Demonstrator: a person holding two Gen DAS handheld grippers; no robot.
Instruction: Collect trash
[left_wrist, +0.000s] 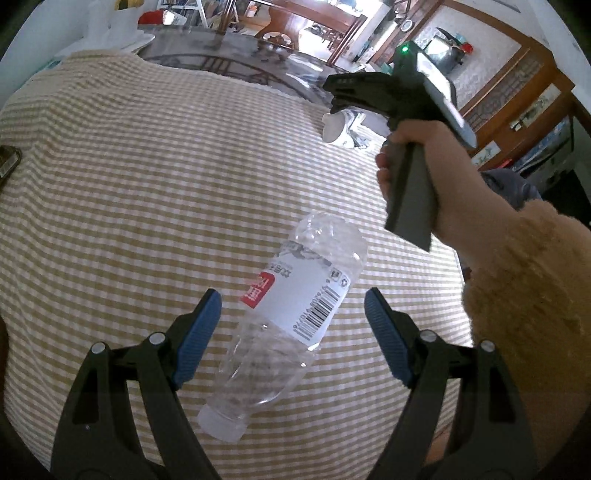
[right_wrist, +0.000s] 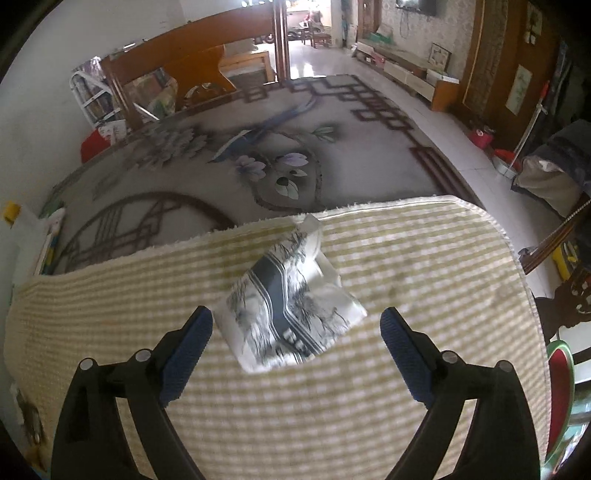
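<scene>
Left gripper (left_wrist: 291, 317) wide open, empty, hovering over clear plastic bottle (left_wrist: 284, 317) lying on checked cloth (left_wrist: 147, 184), pads not touching. Right gripper (right_wrist: 295, 332) wide open, empty, above printed wrapper (right_wrist: 288, 306) near cloth's far edge.

clear empty bottle (left_wrist: 291, 317) lying flat; crumpled printed wrapper (right_wrist: 291, 306) lying apart

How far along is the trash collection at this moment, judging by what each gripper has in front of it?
Nothing looks collected yet, and no bin is in view. The left gripper is open astride the empty plastic bottle lying on the checked cloth, pads not touching it. The right gripper is open around the crumpled printed packet near the cloth's edge, also ungripped. Left: closing on both and carrying them off.
</scene>
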